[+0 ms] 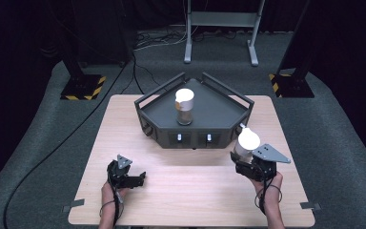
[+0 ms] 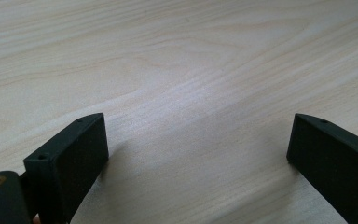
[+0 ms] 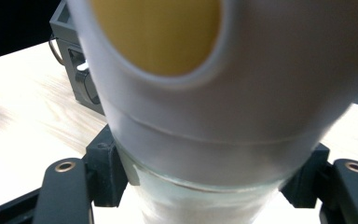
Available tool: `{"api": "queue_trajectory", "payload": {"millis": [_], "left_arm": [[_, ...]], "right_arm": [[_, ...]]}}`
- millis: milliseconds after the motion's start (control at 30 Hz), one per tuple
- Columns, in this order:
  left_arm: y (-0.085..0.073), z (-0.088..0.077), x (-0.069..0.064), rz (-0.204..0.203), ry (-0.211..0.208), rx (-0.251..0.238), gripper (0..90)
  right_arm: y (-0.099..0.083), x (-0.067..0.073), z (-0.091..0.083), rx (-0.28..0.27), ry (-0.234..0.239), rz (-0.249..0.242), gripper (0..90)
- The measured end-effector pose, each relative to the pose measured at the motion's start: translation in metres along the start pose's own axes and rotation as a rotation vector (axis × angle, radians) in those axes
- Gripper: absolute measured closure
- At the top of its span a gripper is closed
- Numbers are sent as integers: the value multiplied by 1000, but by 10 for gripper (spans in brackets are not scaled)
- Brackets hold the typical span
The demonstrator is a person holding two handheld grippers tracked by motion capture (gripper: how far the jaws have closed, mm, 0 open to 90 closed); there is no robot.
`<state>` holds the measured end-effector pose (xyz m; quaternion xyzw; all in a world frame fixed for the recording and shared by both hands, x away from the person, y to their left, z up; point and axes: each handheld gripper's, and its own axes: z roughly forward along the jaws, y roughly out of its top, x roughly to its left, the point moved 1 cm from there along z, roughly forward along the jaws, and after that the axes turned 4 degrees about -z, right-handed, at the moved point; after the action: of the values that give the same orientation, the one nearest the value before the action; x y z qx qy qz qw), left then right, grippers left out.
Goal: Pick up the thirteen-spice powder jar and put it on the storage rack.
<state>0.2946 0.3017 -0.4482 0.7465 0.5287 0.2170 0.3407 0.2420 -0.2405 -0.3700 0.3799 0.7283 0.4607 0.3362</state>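
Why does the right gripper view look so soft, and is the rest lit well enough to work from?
Right gripper view: the white-capped jar sits so near the lens that its cap blurs, between the right gripper jaws. Left gripper view: the table grain is sharp near the left gripper, softer farther off. High view: the table is evenly lit and the surroundings are dark.

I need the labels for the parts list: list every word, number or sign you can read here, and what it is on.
None can be read.
White-lidded jar on the dark tray: label too small and blurred.
White-lidded jar in the right gripper: no print shows.
Yellow-and-black striped floor bases: hazard stripes, no words.
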Motion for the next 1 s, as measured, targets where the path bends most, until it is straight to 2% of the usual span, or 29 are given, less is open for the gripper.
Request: {"api": "queue_trajectory", "payload": {"millis": [300,1000], "left_arm": [[0,0,0,0,0,0,51],[0,0,0,0,-1,0,52]], "right_arm": [[9,-4,3,-9,-5,-4,301],[34,-11,21,-13,3,-17,302]]}}
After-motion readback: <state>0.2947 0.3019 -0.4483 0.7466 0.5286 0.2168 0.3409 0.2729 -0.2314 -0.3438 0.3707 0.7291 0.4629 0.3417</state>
